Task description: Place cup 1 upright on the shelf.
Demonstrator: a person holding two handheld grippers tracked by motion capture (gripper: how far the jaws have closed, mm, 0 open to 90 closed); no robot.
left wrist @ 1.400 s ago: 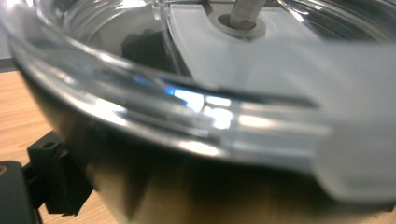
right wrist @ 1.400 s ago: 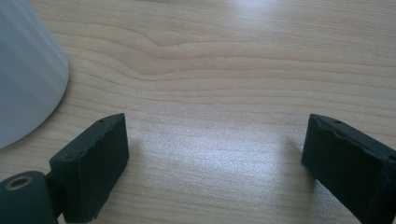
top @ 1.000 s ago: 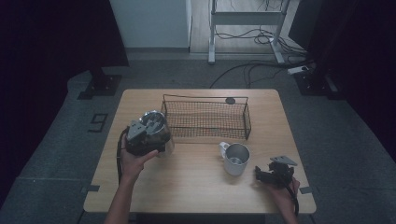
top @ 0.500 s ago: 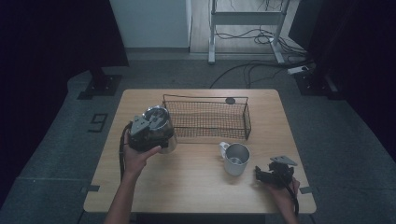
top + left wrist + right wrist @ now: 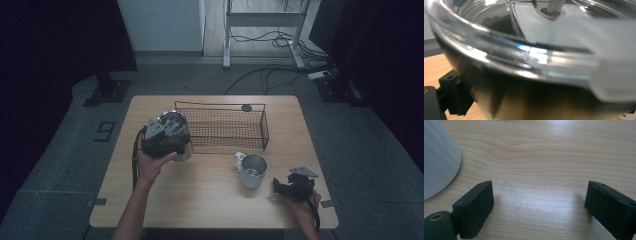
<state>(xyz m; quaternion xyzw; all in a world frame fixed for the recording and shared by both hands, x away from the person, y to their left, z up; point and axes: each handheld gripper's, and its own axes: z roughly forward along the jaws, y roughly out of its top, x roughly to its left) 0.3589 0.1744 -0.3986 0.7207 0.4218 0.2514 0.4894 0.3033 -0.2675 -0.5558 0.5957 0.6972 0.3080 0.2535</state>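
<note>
Glass jar carried toward the wire basket

The left gripper is clamped on the clear round glass jar with metal lid, above the wooden bench beside the black wire basket; keep it level while lowering. The right gripper, jaws apart and empty, has just been closing slightly near the grey metal mug.

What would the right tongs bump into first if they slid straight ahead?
Probably the white mug. The right tongs lie low on the table, open and empty, pointing toward it. In the right gripper view the mug sits just left of their line, so they might only brush its side or slip past.
</note>
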